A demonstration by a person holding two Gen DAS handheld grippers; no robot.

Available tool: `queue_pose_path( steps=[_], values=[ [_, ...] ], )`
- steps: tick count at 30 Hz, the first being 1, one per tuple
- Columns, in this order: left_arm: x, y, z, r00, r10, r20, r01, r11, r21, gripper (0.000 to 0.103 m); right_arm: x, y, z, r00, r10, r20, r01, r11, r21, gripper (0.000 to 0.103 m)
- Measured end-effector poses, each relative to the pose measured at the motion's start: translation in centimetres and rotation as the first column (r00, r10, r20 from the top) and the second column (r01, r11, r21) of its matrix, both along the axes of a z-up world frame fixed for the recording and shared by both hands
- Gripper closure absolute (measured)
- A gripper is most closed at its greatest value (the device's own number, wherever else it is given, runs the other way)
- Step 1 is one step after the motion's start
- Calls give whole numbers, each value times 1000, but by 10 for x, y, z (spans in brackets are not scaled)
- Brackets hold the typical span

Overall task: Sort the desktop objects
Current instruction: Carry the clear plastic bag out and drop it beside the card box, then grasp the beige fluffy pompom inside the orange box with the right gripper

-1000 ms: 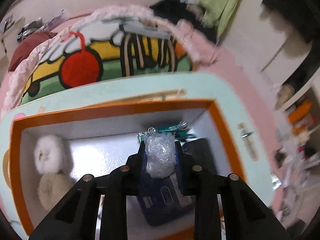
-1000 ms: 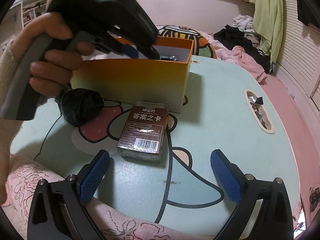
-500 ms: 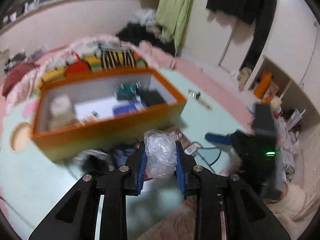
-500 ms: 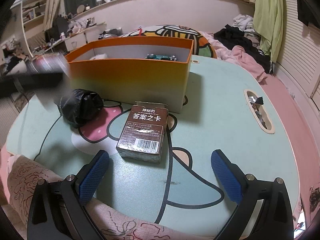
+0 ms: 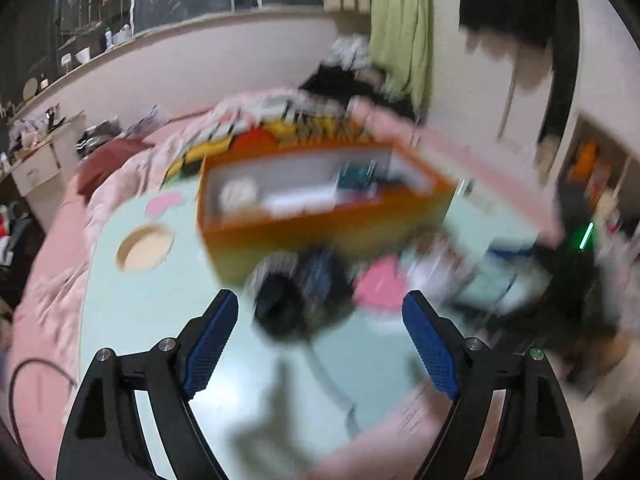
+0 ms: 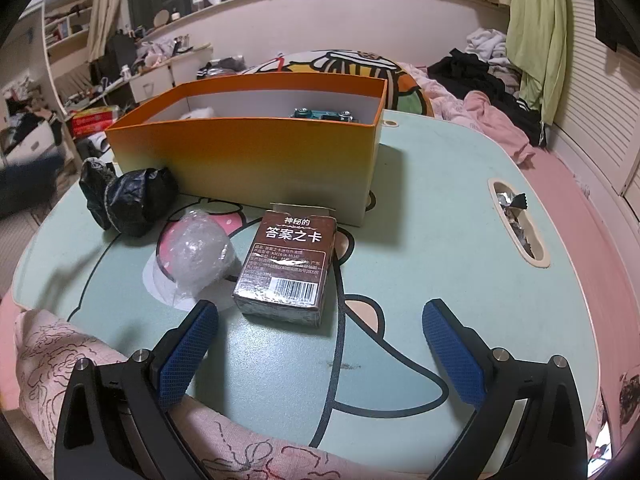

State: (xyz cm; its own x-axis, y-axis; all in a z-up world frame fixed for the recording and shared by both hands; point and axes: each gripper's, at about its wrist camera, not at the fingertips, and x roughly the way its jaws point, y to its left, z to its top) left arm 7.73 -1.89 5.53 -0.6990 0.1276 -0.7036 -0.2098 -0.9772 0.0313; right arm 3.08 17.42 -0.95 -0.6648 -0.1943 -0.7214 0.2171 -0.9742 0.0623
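Both tools (image 5: 320, 316) (image 6: 320, 334): black frames, blue textured pads (image 6: 188, 354), silver screws.

The tabletop (image 6: 440, 208) is pale mint green with a cartoon figure drawn on it in dark outline and pink patches. An orange box (image 6: 248, 160) stands on it toward the far side. Just in front of the box lies a brown card pack (image 6: 286, 264) with white Chinese lettering and a barcode. Beside the pack on its left rests a clear crumpled plastic ball (image 6: 196, 256), and farther left, near the box's corner, a black crumpled bag (image 6: 128, 200). An oval slot (image 6: 520, 224) near the right edge holds foil wrappers.
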Motion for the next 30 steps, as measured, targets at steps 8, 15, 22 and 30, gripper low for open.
queue_pose_path(
  steps=[8, 15, 22, 30],
  values=[
    [-14, 3, -57, 995, 98, -10, -98, 995, -8, 0, 2, 0, 0, 1000, -5, -10, 5, 1000, -4, 3],
    [-8, -2, -62, 993, 111, -28, -111, 994, -2, 0, -3, -7, 66, 989, 75, -128, -97, 980, -172, 33],
    [-6, 0, -61, 994, 103, -31, -103, 995, 1, 0, -134, -82, 88, 941, 275, 198, -194, 916, -352, 55],
    [-5, -1, -57, 995, 96, -33, -96, 995, 5, 0, -204, -152, 31, 860, 256, 442, -193, 964, -183, 56]
  ],
)
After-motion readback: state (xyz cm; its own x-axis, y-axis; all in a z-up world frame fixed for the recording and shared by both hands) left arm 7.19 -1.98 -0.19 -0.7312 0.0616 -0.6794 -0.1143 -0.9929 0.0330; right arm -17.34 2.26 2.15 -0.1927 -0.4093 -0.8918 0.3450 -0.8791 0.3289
